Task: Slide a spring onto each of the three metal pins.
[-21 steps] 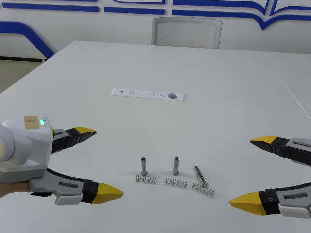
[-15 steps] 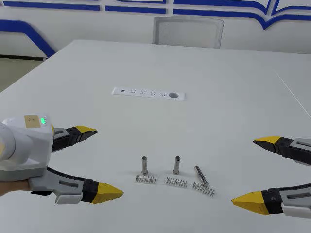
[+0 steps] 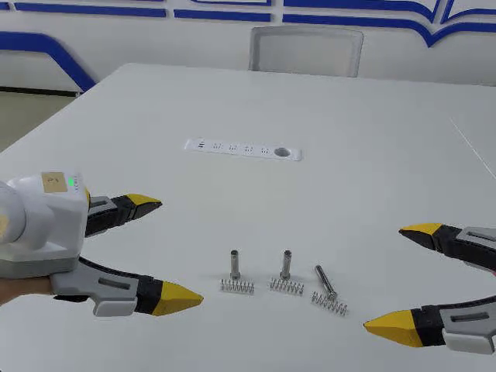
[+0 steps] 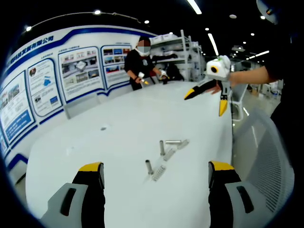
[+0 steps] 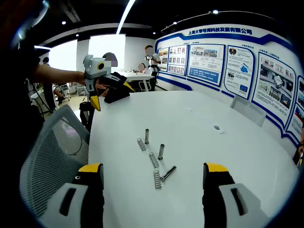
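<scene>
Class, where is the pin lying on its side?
Head view: the lying pin is rightmost of three, beside the upright middle pin, a spring just in front.

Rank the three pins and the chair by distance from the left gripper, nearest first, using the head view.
1. Left pin, upright, closest to the left gripper.
2. Middle pin, upright, next along the row.
3. Right pin, lying on its side at the row's far end.
4. Chair, beyond the far edge of the table.
</scene>
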Available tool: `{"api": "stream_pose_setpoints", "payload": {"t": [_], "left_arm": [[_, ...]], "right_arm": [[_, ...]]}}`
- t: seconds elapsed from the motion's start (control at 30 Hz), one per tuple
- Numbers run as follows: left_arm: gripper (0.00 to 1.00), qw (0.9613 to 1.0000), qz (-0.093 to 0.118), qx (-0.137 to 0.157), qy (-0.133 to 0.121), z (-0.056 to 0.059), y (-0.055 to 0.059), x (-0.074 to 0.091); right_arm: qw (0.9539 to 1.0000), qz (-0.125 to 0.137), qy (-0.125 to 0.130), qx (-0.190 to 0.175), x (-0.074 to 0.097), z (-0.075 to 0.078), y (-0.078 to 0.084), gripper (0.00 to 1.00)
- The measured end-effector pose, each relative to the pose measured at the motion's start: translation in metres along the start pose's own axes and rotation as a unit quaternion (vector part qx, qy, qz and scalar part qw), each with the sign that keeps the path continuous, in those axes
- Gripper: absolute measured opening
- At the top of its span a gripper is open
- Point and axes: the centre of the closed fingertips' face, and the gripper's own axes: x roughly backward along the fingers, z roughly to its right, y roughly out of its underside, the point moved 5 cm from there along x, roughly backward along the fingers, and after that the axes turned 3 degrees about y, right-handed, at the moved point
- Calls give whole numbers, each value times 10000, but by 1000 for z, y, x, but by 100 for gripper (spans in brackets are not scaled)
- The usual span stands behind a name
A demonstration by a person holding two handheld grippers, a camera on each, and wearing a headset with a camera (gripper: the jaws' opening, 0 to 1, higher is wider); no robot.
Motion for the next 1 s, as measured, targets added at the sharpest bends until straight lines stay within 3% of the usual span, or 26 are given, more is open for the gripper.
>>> {"api": "stream_pose_setpoints", "payload": {"t": [0.4, 0.67, 0.9, 1.0], "left_arm": [[92, 9999, -112, 26, 36, -1, 5, -2], [92, 9999, -80, 61, 53, -7, 6, -8], [92, 9993, 14, 338, 145, -7, 9, -12], [91, 9995, -72, 301, 90, -8, 13, -14]], "right_arm": [[9999, 110, -6, 12, -12, 4, -10, 86], [9999, 86, -31, -47, -15, 8, -5, 87], [9998, -13, -8, -190, -19, 14, 3, 84], [9997, 77, -9, -219, -21, 14, 3, 82]]}}
